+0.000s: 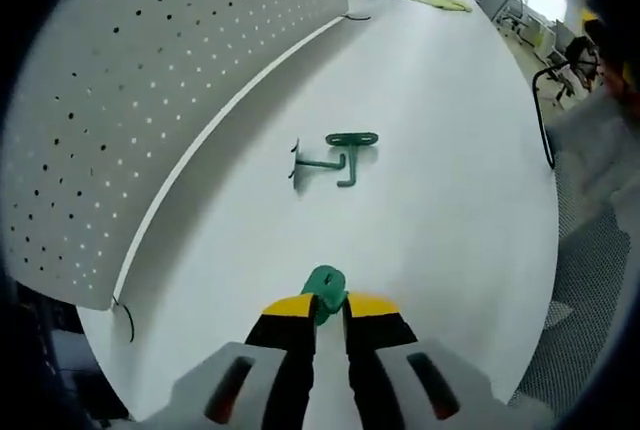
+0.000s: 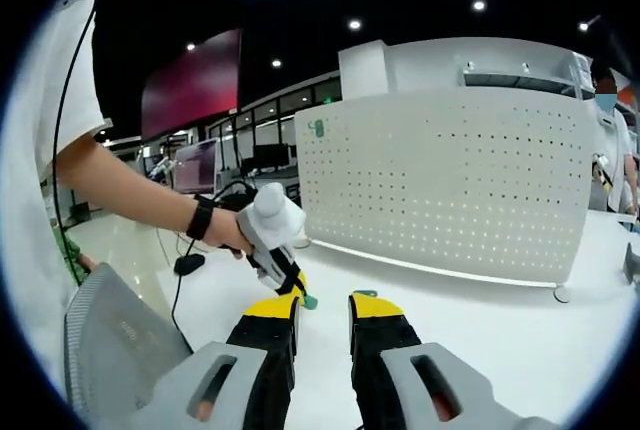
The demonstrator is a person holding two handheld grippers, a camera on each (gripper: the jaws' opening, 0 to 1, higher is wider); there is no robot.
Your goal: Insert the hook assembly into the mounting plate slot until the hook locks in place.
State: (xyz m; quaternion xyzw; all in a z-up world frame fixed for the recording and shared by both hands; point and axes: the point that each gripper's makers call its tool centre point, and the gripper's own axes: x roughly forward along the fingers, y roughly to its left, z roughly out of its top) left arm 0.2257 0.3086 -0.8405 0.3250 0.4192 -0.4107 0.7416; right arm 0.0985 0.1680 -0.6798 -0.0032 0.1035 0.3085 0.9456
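The long white tabletop [image 1: 440, 180] runs from 6 toward 12 o'clock in the left gripper view, with a white perforated partition panel [image 1: 130, 90] standing along its 9 o'clock side and its curved free edge dropping off at 3 o'clock beside a grey floor; between these lies broad bare surface. Near the middle of that surface lie 2 green parts: 1 dark green bent-wire hook [image 1: 322, 164] and, touching it at its 1 o'clock end, 1 flat green slotted mounting plate [image 1: 352, 139]. The left hand-held gripper [image 1: 330, 302], yellow-tipped on black jaws, is clenched on 1 small green rounded tab piece [image 1: 326, 288] that sticks out toward 12 o'clock, well apart from the 2 parts ahead. In the right gripper view, the right hand-held gripper [image 2: 324, 302] is released, its 2 jaws parted with nothing between them, above bare tabletop. At its 11 o'clock a person's hand [image 2: 228, 229] grips the left one, with the same partition panel behind at 1 o'clock.
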